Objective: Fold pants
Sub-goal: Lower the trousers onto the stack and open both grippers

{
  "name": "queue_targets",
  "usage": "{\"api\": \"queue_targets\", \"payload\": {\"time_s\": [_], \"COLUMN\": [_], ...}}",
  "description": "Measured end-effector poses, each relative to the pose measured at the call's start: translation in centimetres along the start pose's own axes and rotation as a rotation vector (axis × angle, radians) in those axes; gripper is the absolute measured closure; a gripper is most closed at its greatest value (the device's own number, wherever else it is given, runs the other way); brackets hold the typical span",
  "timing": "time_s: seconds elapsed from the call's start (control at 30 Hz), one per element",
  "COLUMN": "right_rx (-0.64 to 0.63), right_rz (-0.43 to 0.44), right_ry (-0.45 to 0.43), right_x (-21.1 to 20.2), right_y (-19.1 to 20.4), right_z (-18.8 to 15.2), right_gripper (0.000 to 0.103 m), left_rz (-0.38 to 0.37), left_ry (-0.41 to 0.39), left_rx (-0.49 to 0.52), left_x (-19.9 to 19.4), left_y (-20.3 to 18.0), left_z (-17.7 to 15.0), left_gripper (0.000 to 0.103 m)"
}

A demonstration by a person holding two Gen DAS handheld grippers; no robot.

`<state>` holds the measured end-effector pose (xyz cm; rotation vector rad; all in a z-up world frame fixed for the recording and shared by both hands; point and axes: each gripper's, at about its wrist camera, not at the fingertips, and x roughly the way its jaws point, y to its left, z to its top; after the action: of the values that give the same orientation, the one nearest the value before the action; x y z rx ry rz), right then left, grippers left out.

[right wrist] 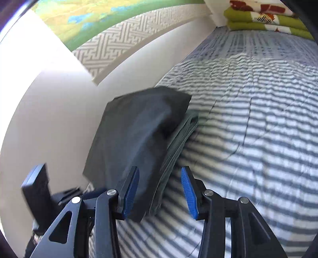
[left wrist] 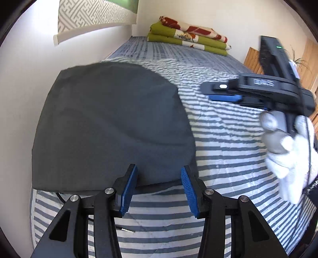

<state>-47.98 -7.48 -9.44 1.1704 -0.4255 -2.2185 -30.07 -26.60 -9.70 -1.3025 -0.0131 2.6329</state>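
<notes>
Left wrist view, far left: white wall, with the lower edge of a wall hanging (left wrist: 93, 17) (grey key-pattern border, green above). Next in, the dark grey pants (left wrist: 111, 123), folded into a flat rounded-off block on the striped bed cover (left wrist: 228, 158), close to the wall-side edge of the bed. My left gripper (left wrist: 159, 188) hangs over the near edge of that block. Jaws stand partly apart, blue pads on either side of the hem line, nothing pinched between them. I read it as empty.

Further right in the same view: 2 or 3 folded blankets (left wrist: 188, 37) (green, with red-and-white print) stacked at the far end of the bed. Then my right gripper (left wrist: 222, 93), seen side-on and blurred, above bare cover well to the right of the pants, with a white-gloved hand (left wrist: 288, 150) around its handle.

Right wrist view, left to right: the left gripper's body low at the edge, then the pants (right wrist: 139, 139), the stacked fold layers showing along their right edge. The right gripper (right wrist: 160, 190) has its jaws partly apart. The left pad overlaps the cloth in the picture, the right pad sits over striped cover; I see no pinch, so nothing held.
</notes>
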Motion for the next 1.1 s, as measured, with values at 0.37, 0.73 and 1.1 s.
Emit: {"api": "queue_targets", "payload": {"time_s": [0.37, 0.73, 1.1], "right_rx": [0.086, -0.012, -0.136], "right_rz": [-0.054, -0.050, -0.071], "right_ry": [-0.032, -0.065, 0.298], "right_x": [8.5, 5.0, 3.4], "right_y": [0.1, 1.4, 4.9], "right_z": [6.4, 3.3, -9.9], "right_gripper": [0.082, 0.078, 0.076], "left_rz": [-0.105, -0.111, 0.222], "left_ry": [0.065, -0.018, 0.124], "left_rx": [-0.021, -0.095, -0.416], "left_x": [4.7, -1.1, -1.7], "left_y": [-0.5, 1.5, 9.6], "left_z": [-0.1, -0.8, -7.3], "left_gripper": [0.054, 0.054, 0.054]}}
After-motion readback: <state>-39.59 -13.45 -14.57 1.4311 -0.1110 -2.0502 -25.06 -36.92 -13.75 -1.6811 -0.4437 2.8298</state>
